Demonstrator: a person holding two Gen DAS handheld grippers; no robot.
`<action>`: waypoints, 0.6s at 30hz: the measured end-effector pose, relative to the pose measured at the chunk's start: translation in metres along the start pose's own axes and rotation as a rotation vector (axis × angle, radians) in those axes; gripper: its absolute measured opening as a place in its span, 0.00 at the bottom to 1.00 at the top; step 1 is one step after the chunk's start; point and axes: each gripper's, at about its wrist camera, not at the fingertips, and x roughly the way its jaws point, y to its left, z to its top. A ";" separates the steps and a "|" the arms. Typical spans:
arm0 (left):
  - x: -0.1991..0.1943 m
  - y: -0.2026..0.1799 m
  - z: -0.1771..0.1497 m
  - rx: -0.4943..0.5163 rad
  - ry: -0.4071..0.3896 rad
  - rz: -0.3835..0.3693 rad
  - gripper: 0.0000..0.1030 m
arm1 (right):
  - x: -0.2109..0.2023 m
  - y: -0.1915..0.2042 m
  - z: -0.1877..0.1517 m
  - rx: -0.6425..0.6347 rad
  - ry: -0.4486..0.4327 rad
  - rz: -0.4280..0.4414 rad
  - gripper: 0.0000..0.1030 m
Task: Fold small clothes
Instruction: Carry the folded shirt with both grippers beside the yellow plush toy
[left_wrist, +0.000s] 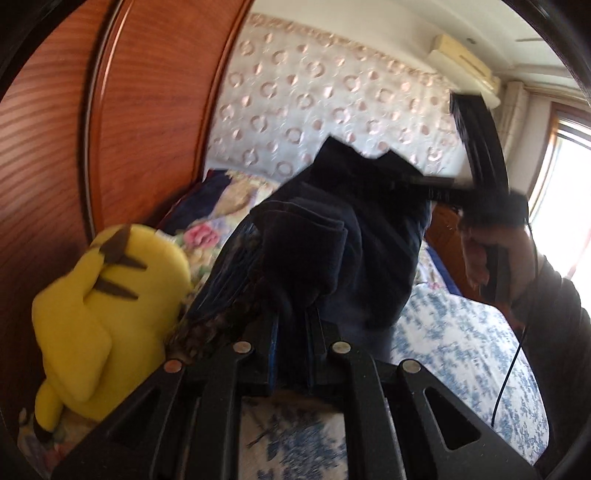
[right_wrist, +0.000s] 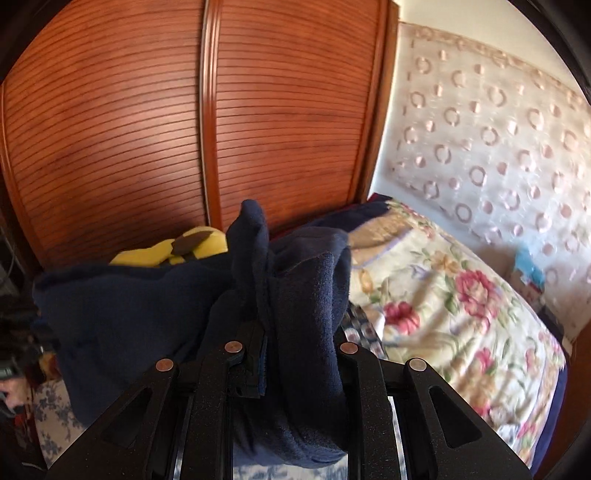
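Left gripper (left_wrist: 291, 325) clamped on a bunch of the navy garment (left_wrist: 332, 236). Right gripper (right_wrist: 299, 332) pinching another thick fold of it (right_wrist: 306, 295). Cloth lifted between both, above the blue-print sheet (left_wrist: 461, 350). Beyond: yellow plush (left_wrist: 107, 295), floral quilt (right_wrist: 443, 302), then wood wardrobe (right_wrist: 147, 129) and patterned headboard (left_wrist: 332, 92).

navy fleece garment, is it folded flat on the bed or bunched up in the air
Bunched and lifted: the navy fleece garment hangs in folds between the left gripper and right gripper, both clamped on it above the bed.
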 end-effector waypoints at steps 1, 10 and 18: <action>0.004 0.004 -0.004 -0.004 0.008 0.015 0.08 | 0.010 0.002 0.007 -0.006 0.003 0.002 0.15; 0.013 0.015 -0.019 -0.024 0.048 0.053 0.08 | 0.036 -0.019 0.026 0.073 0.003 -0.019 0.36; 0.013 0.014 -0.020 -0.018 0.051 0.056 0.08 | 0.022 -0.046 -0.004 0.136 0.016 -0.029 0.39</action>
